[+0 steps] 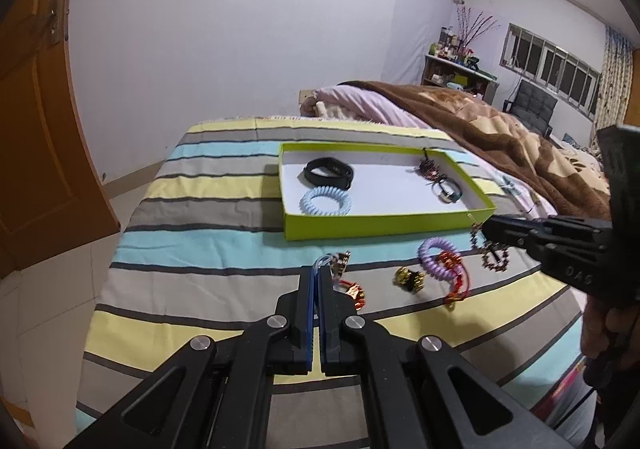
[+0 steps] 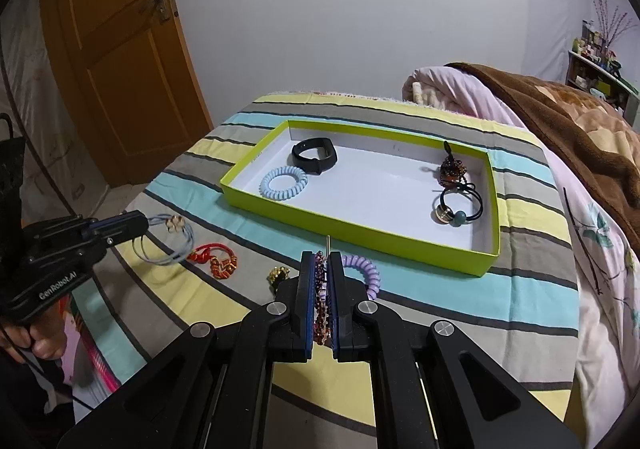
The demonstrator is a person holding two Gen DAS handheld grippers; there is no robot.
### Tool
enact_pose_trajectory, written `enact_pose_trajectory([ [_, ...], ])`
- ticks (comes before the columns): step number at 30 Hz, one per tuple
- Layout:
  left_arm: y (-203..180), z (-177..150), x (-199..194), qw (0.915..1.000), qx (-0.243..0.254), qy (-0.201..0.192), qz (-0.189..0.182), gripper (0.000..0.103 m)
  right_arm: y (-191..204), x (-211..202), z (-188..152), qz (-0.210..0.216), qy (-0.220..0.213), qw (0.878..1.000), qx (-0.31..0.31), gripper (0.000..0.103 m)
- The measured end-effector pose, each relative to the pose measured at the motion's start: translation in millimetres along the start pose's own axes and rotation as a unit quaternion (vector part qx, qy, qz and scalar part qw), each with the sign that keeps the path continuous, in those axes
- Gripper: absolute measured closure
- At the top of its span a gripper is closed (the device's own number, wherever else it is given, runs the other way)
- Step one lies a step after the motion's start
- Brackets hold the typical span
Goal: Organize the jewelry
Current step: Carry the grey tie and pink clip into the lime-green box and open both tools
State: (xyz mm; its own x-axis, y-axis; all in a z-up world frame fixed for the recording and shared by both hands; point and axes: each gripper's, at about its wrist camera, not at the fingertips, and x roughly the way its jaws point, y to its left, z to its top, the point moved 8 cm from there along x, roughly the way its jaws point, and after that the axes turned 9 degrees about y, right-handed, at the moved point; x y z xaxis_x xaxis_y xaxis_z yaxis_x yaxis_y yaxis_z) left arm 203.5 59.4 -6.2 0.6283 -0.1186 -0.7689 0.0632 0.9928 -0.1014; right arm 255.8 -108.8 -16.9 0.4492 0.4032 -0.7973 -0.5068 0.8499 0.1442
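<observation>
The left claw [image 1: 319,276] is pinching the pale blue cord bracelet [image 2: 168,245] with a gold flower charm, jaws nearly together on the cords, low over the striped bedspread [image 1: 200,241]. Just right of it the red knotted bracelet [image 1: 354,291] is lying loose, then a small gold ornament [image 1: 408,279] and the lilac coil hair tie [image 1: 438,259]. Further right, the right claw [image 2: 327,261] is gripping a dark beaded bracelet [image 2: 322,289], jaws narrow around the beads.

Ahead of both claws the green-walled box [image 1: 384,227] is sitting on the bed, already holding a black fitness band [image 1: 330,173], a pale blue coil hair tie [image 1: 326,203], a beaded piece [image 2: 452,169] and a black elastic with a ring [image 2: 456,209].

Both claws appear to be in the pick-up step, each loaded with one piece. The next move calls for carrying each forward over the near wall and letting go above bare white floor, without snagging cords on the rim.

The right wrist view is showing the beads running between its own pads and the cord loops trailing on the bedspread; the left wrist view is showing only the tip of those cords, but shows the beaded bracelet dangling below the right claw.
</observation>
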Motion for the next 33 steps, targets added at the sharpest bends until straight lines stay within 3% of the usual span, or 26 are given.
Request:
enact_pose_trajectory([
  [15, -31, 33, -14, 0.9991, 0.030, -0.025, -0.013, 0.102, -15, -22, 12, -0.009, -0.027, 1.000, 0.009, 0.098],
  [33, -41, 98, 45, 0.9985, 0.046, -0.010, -0.029, 0.102, -87, 16, 45, -0.036, -0.009, 0.998, 0.055, 0.097],
])
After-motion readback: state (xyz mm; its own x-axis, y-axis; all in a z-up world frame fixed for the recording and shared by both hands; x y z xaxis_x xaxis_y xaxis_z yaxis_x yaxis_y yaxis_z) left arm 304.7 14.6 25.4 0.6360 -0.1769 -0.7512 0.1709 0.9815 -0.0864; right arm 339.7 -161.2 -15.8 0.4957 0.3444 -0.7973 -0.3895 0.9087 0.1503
